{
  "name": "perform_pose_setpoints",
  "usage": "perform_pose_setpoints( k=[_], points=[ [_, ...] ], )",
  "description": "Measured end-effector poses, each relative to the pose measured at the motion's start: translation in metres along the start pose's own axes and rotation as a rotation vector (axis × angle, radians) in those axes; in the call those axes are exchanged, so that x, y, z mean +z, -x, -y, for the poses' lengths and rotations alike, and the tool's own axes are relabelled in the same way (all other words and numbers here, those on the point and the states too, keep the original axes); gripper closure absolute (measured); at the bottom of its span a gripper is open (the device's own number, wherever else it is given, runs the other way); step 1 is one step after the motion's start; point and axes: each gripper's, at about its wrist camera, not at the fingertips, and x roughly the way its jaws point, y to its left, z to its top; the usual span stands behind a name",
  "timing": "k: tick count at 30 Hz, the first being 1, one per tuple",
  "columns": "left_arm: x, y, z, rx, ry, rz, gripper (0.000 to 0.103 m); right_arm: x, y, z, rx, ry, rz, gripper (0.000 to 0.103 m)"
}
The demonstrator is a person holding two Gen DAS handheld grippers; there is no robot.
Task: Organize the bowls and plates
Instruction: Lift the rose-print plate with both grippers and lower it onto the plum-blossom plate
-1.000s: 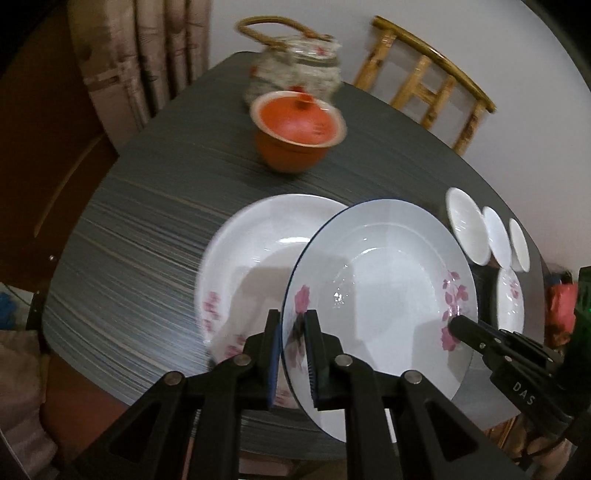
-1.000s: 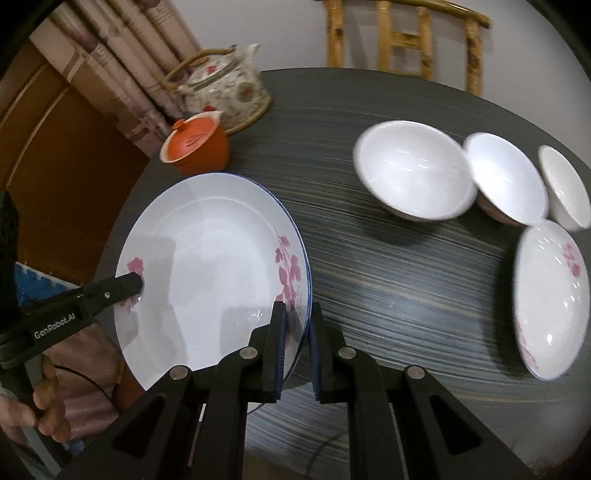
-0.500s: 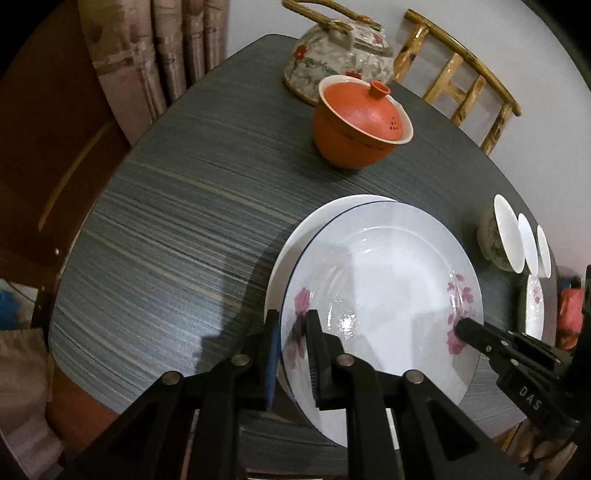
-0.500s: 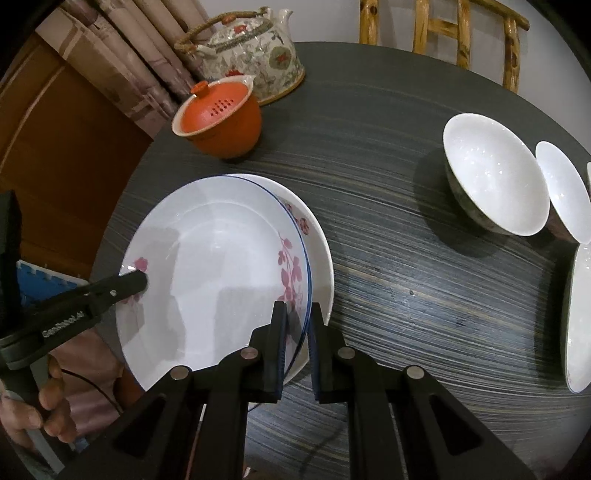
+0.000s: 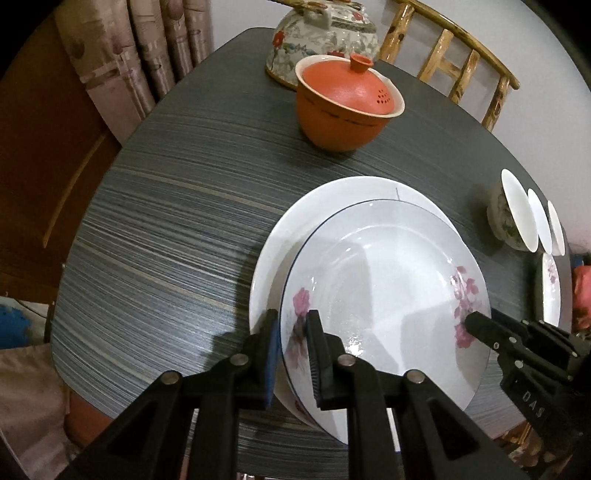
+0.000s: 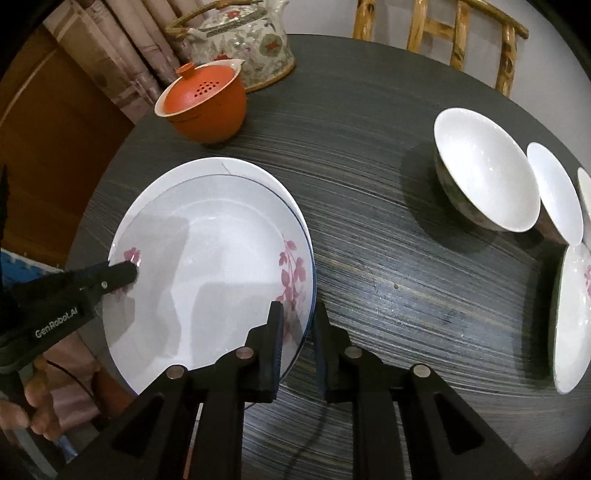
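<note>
A white plate with pink flowers and a thin blue rim [image 5: 388,280] [image 6: 207,266] lies on top of a larger white plate [image 5: 306,218] [image 6: 177,181] on the dark table. My left gripper [image 5: 293,332] straddles the top plate's near rim with a small gap at the jaws. My right gripper [image 6: 297,321] straddles the opposite rim, jaws parted. Each gripper shows in the other's view: the right one [image 5: 476,326], the left one [image 6: 125,273]. Three white bowls [image 6: 484,166] stand in a row at the right, with a small flowered plate [image 6: 572,317] beside them.
An orange lidded cup [image 5: 343,107] [image 6: 207,107] and a flowered teapot [image 5: 321,33] [image 6: 240,48] stand at the table's far side. A bamboo chair [image 5: 458,62] is behind the table. Curtains [image 5: 133,55] hang at the left.
Both grippers lowered the flowered plate onto the larger plate. Their jaws have loosened from the rim; the right gripper's gap is now clearly wider.
</note>
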Motion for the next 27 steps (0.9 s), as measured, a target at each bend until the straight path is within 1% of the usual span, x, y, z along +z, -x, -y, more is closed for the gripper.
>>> perform_pose_setpoints(
  k=[5,7,13,19,21,27],
  points=[
    [0.003,-0.001,-0.001,-0.005,0.016,-0.001,0.088,0.001,-0.001,-0.003,0.001,0.01,0.005,0.082],
    [0.004,-0.001,0.0,-0.001,0.016,0.006,0.088,0.0,0.0,-0.002,0.013,0.006,0.008,0.078],
    [0.001,0.004,0.005,0.051,-0.032,0.045,0.088,-0.001,0.002,-0.003,0.025,0.008,0.012,0.076],
    [0.002,0.007,0.007,0.066,-0.043,0.047,0.088,-0.003,0.004,-0.001,0.038,0.012,0.012,0.073],
    [0.002,0.008,0.01,0.08,-0.058,0.046,0.088,-0.005,0.004,-0.001,0.038,0.012,0.012,0.073],
    [0.003,0.008,0.023,0.16,-0.151,0.048,0.084,-0.008,0.005,0.001,0.044,0.009,0.014,0.071]
  ],
)
